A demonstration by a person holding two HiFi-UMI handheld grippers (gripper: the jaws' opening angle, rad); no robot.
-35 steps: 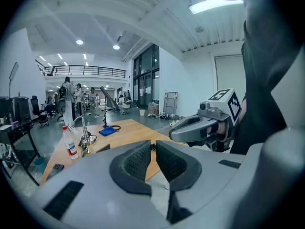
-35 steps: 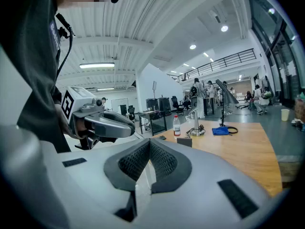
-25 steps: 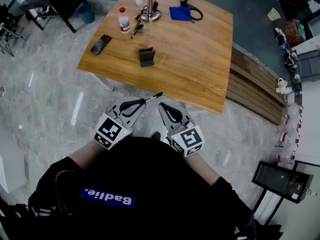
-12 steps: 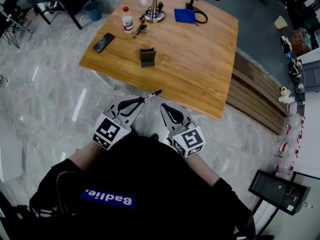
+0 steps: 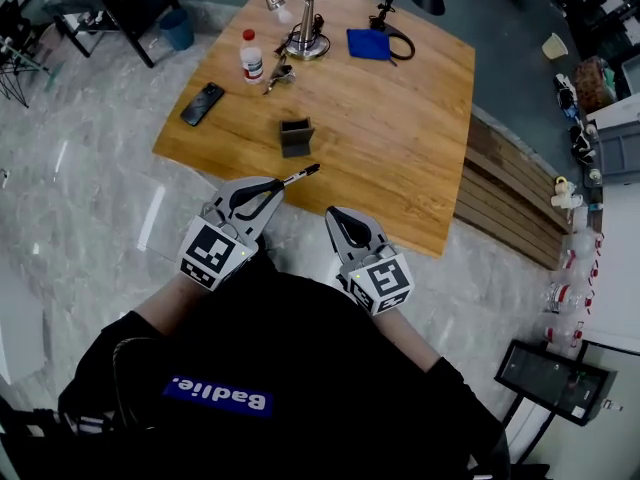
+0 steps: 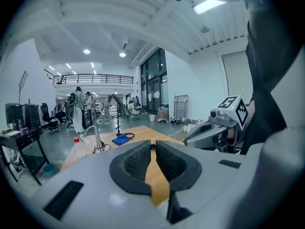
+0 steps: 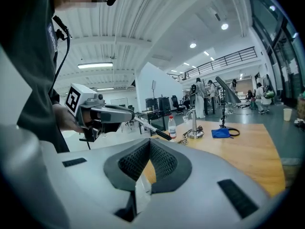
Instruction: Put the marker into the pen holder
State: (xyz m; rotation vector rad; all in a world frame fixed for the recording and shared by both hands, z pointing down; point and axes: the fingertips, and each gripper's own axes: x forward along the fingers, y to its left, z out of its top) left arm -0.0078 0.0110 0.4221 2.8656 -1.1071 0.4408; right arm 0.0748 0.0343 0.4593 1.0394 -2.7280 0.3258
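Observation:
My left gripper is shut on a black marker, whose tip pokes out over the near edge of the wooden table. The dark grey pen holder stands on the table just beyond that tip, apart from it. In the left gripper view the jaws are pressed together, with only a dark bit of the marker showing between them. My right gripper is shut and empty, short of the table edge. The right gripper view shows the left gripper with the marker sticking out of it.
On the far side of the table are a small white bottle with a red cap, a phone, keys, a metal stand and a blue cloth. Wooden planks lie to the table's right.
My left gripper has moved forward and up with the marker, so its tip now reaches over the table edge near the pen holder. The right gripper has barely moved.

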